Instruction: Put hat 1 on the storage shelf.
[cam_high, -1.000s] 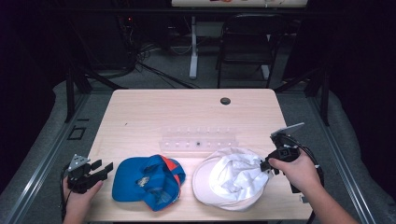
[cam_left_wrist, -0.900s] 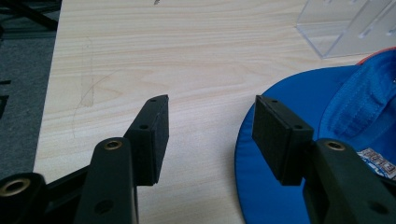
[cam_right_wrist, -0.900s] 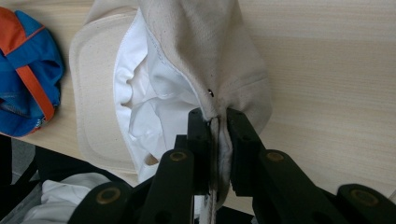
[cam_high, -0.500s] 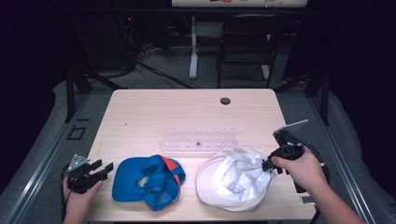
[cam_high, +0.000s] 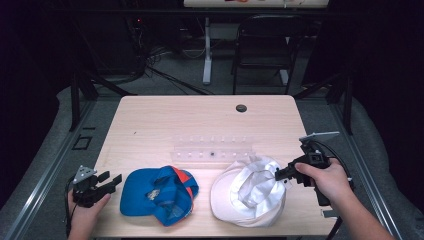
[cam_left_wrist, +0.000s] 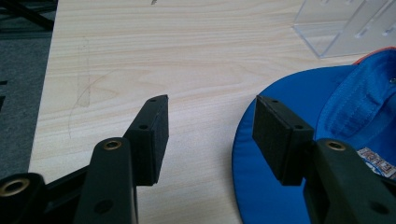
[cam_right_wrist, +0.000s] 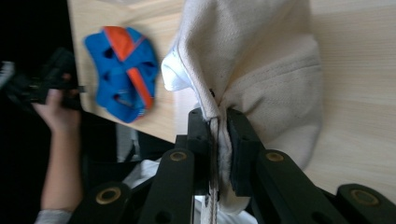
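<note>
Blue cap (cam_left_wrist: 322, 116) cut off by right edge.

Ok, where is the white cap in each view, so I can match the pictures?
High view: white cap at lower right of the table, its right edge at the right gripper.
Left gripper view: not in it.
Right gripper view: white cap fills the upper middle, its edge pinched between the jaws.
Shared landmark: blue cap, at upper left in the right gripper view, at right in the left gripper view.
</note>
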